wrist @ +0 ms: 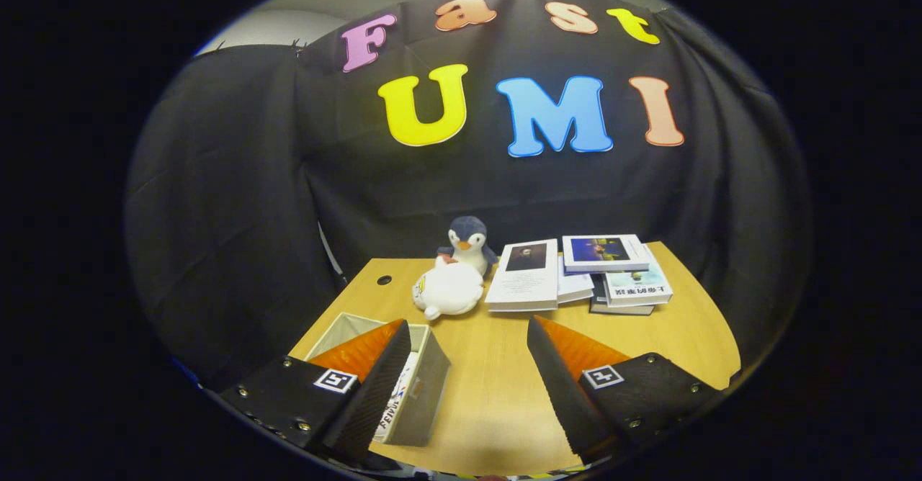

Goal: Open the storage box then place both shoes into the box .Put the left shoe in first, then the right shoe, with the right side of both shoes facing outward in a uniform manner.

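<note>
My gripper hangs open above a wooden table, with nothing between its fingers. A grey storage box stands open on the table's left part, right under the left finger, which hides much of it. Inside the box, a white item with dark print shows beside that finger; I cannot tell what it is. The right finger is over bare tabletop.
Beyond the fingers lies a white plush toy with a penguin plush behind it. Stacked books spread across the far right. A cable hole marks the far left corner. Black cloth walls the table.
</note>
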Tool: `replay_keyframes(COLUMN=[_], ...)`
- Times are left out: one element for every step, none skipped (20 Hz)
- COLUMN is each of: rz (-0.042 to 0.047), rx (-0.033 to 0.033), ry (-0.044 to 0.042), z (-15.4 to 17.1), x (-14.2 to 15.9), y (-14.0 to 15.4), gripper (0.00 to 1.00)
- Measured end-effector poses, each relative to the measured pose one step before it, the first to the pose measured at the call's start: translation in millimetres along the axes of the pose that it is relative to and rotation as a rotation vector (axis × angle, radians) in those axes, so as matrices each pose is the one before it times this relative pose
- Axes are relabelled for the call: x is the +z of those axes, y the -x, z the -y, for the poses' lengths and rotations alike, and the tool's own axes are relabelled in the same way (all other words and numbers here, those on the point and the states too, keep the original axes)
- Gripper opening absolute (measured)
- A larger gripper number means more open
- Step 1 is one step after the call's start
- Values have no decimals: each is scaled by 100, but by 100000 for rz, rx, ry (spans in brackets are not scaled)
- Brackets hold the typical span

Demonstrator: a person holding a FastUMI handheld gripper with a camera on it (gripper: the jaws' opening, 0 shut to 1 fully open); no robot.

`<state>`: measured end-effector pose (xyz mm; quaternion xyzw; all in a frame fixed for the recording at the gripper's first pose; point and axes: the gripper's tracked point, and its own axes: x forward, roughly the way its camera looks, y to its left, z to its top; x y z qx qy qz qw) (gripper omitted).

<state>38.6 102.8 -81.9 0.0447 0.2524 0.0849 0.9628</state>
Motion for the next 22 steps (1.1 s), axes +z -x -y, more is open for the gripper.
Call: replay_keyframes(rz=[1956,2065,2172,2335,2514,2357,2216,1560,1100,1075,1098,830,640,948,416,1130,578,866,1035,1167,1837,1675], rx=[-1051,-1295,-1134,-1209,-1541,-1587,-1567,-1120,-1551,-1646,-1601,-875,-376,-242,-20,-435,-531,-485,-473,-117,-142,44], ry=[303,60,265,408,775,1019,943,1075,901,1005,392,-198,-661,-863,-427,-134,412,511,301,151,-136,-119], z=[954,814,960,1584,1006,1052,979,889,887,963,779,638,327,332,262,373,293,325,189,185,143,156], x=[493,446,416,288,500,447,333,239,58,217,225,56,171,137,144,202,254,258,325,416,518,514], y=[532,389,514,-63,340,373,310,111,185,156,100,146,88,152,85,112,105,-110,90,89,154,85], gripper=[98,98,98,98,98,98,98,98,98,98,98,98,98,98,98,98,98,98,98,98,98,98])
